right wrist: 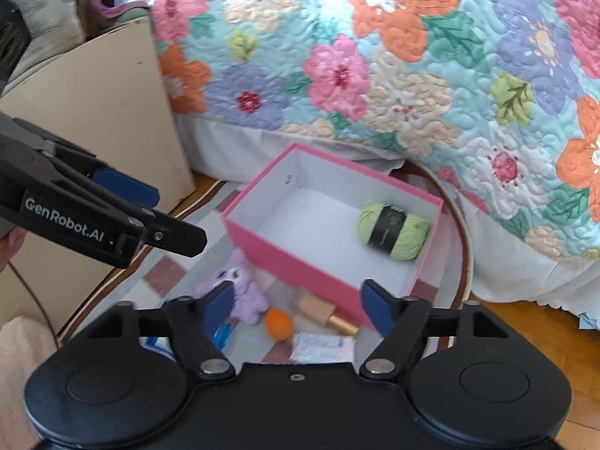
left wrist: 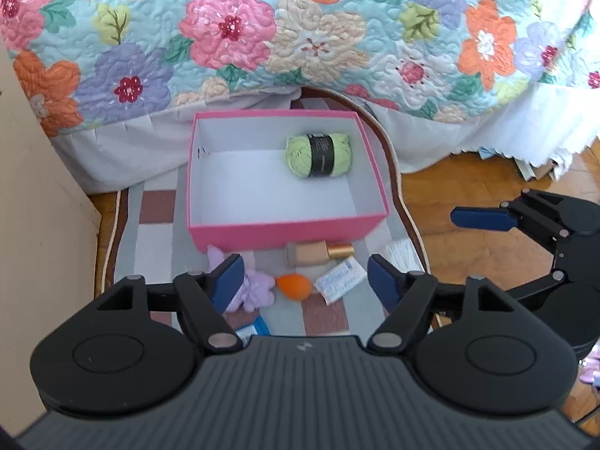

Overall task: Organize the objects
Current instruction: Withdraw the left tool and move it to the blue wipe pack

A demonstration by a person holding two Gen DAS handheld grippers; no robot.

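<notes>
A pink box (left wrist: 285,230) (right wrist: 300,262) with a white inside stands on a striped rug and holds a green yarn ball (left wrist: 318,154) (right wrist: 392,230). In front of it lie a purple plush toy (left wrist: 255,288) (right wrist: 243,292), an orange sponge (left wrist: 294,287) (right wrist: 278,323), a beige bottle with a gold cap (left wrist: 318,253) (right wrist: 326,311), a white packet (left wrist: 339,279) (right wrist: 322,347) and a blue-white packet (left wrist: 255,328). My left gripper (left wrist: 305,281) is open and empty above these items. My right gripper (right wrist: 300,305) is open and empty, also over them.
A floral quilt (left wrist: 300,30) hangs off the bed behind the box. A beige cabinet panel (left wrist: 33,195) (right wrist: 112,112) stands at the left. Wooden floor (left wrist: 468,187) lies right of the rug (left wrist: 157,232). A white fringe item (left wrist: 401,255) lies at the rug's right edge.
</notes>
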